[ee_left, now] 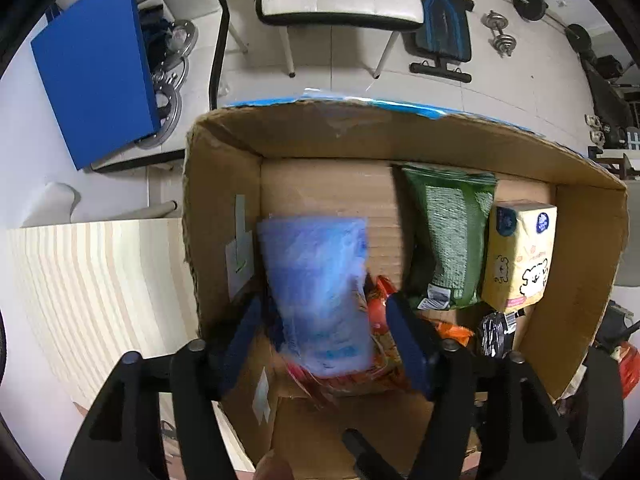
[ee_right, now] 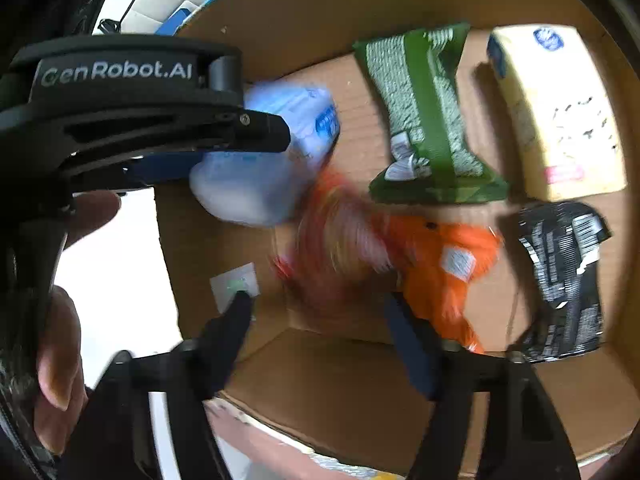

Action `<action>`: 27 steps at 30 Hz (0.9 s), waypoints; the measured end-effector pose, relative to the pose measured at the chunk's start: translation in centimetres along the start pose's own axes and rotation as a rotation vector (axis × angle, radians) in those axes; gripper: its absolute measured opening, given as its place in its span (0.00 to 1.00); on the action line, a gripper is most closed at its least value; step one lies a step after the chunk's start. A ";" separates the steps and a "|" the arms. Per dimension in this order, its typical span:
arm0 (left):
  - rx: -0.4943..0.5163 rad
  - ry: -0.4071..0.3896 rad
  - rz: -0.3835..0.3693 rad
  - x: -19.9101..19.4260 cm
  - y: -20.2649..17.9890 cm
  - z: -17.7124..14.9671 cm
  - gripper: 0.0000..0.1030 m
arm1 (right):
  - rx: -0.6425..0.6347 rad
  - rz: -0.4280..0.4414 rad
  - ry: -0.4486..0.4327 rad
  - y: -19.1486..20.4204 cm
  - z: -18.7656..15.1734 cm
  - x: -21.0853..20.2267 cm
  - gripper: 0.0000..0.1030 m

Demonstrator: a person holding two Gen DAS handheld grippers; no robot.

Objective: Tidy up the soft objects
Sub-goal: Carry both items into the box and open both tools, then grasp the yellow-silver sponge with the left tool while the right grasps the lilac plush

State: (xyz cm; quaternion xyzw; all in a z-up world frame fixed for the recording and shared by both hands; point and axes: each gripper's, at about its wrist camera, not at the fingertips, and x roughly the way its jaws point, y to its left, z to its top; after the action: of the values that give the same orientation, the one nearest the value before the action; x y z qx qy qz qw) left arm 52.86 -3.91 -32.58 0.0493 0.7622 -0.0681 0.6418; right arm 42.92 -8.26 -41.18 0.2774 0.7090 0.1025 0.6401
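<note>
Left wrist view: the left claw (ee_left: 324,328) hangs over the cardboard box (ee_left: 224,200), its blue fingers (ee_left: 408,340) spread apart on either side of a pale blue soft pack (ee_left: 320,292). The pack is blurred; whether the pads touch it cannot be told. Under the pack, just at the right finger, lies a red-orange packet (ee_left: 380,316). Beyond the right finger a green pack (ee_left: 452,240) lies on the box floor, and a yellow tissue pack (ee_left: 520,256) sits beside it to the right. A black-and-white pouch (ee_left: 496,332) lies nearer, right of the claw. Left of the box is the light wooden table (ee_left: 100,280).

Right wrist view: the right claw (ee_right: 320,312) is spread wide with nothing between its fingers, above the box's near wall (ee_right: 340,392). Just ahead lies the blurred red-orange packet (ee_right: 344,240), with an orange soft toy (ee_right: 440,264) against the right finger. The blue pack (ee_right: 272,160) sits ahead left, at the left claw's tip. The green pack (ee_right: 428,120), yellow pack (ee_right: 560,112) and black pouch (ee_right: 564,280) lie ahead right.
</note>
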 end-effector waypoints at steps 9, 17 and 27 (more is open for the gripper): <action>0.019 -0.108 -0.018 -3.3 -0.7 -3.5 0.96 | -0.042 -0.161 -0.101 0.0 -1.3 -6.1 0.94; 0.020 -0.253 -0.010 -6.0 -1.8 -10.1 0.97 | -0.095 -0.356 -0.246 -1.8 -4.1 -11.0 1.00; 0.001 -0.416 0.029 -8.8 -2.5 -17.5 0.97 | -0.134 -0.465 -0.378 -2.2 -8.7 -15.3 1.00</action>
State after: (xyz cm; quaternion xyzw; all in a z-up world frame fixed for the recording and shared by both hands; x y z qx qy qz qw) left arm 36.99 -3.30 -20.92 0.0455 0.6126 -0.0681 0.7862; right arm 34.36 -16.32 -27.88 0.0790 0.6136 -0.0534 0.7839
